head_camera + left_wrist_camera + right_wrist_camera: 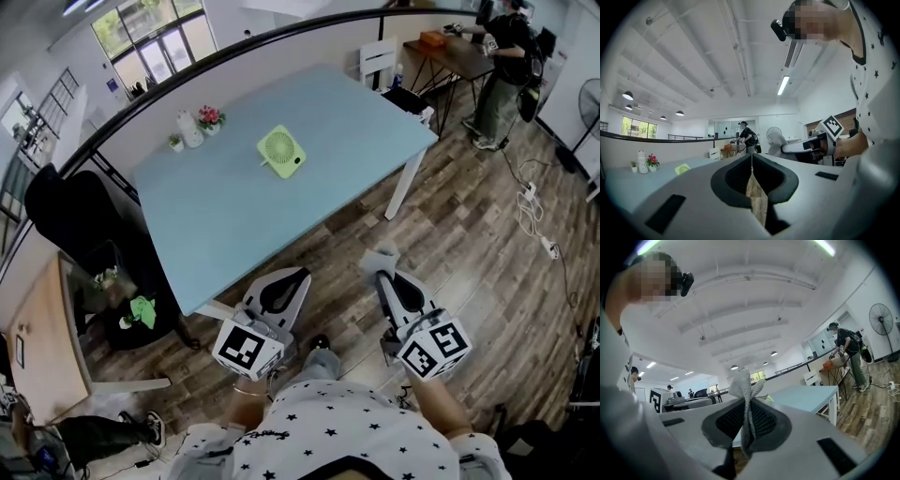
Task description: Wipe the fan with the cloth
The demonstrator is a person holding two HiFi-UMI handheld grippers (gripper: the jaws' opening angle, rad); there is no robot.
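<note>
- The counter is a pale blue top on white legs, standing on a wooden floor.
- The fan, small and light green, sits on the counter towards its far side, roughly midway along, with bare counter all around it.
- The left gripper hangs off the counter's near edge, over the floor. The left gripper view shows its jaws pressed together along one seam with nothing between them.
- The right gripper is also off the counter's near edge, beside the left one and apart from it, and touches nothing on the counter.
- The right gripper is clenched on the cloth, a grey knitted piece pinched between the dark pads, with a bunched tuft sticking out past the jaw tips.
- In the head view the cloth shows as a pale tuft at the right gripper's tip, well apart from the fan.
- A white vase, pink flowers and a small potted plant stand close together by the counter's far left corner.
- A person stands at a brown table beyond the counter's far right corner.
</note>
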